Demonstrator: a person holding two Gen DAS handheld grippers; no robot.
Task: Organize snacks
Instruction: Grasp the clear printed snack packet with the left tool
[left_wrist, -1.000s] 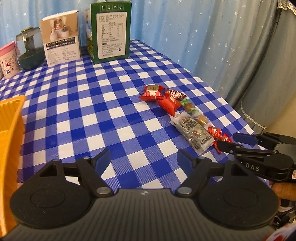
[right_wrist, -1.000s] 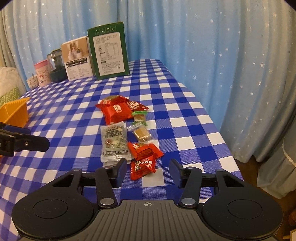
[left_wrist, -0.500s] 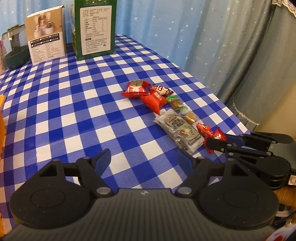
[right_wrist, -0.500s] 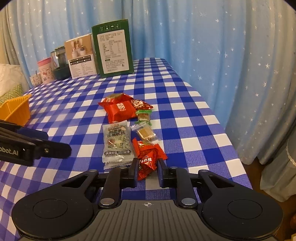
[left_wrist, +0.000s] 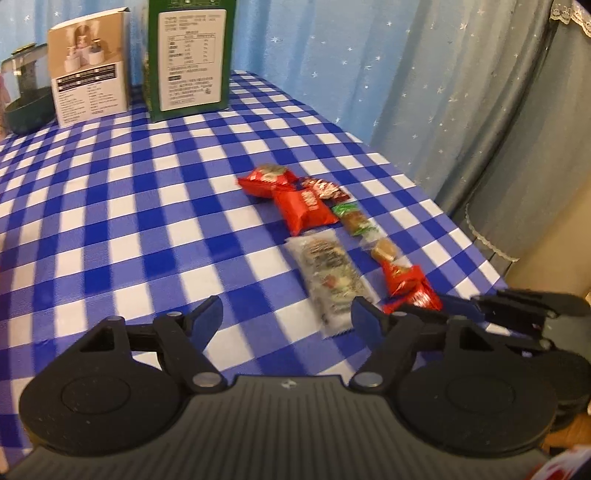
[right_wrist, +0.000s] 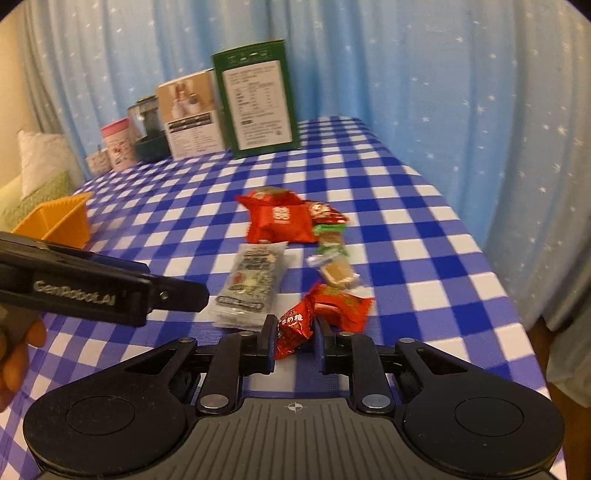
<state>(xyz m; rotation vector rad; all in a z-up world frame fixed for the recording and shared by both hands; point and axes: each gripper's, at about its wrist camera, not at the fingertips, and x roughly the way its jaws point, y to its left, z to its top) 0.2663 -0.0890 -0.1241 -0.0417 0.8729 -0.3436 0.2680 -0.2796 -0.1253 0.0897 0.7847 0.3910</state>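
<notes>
A row of snacks lies on the blue-checked cloth: a big red packet (right_wrist: 280, 219), a clear packet (right_wrist: 255, 280), a green-wrapped candy (right_wrist: 330, 240), a tan candy (right_wrist: 336, 273) and a red candy (right_wrist: 343, 302). My right gripper (right_wrist: 294, 332) is shut on a small red candy (right_wrist: 291, 325) at the near end of the row. In the left wrist view the same candy (left_wrist: 417, 295) shows at the right gripper's tips. My left gripper (left_wrist: 286, 317) hovers low by the clear packet (left_wrist: 328, 273). Its jaws are closing, with the packet's near end just inside the right finger and untouched.
An orange basket (right_wrist: 55, 221) stands at the left. At the back are a green box (left_wrist: 188, 55), a white box (left_wrist: 90, 88), a dark green jar (left_wrist: 26, 99) and a pink cup (right_wrist: 118, 144). The table's right edge (left_wrist: 461, 229) drops off close beside the snacks, in front of a curtain.
My right gripper closed on the small red candy. My left gripper moved right, toward the snack row, so the orange basket left its view, and its jaws narrowed a little.
</notes>
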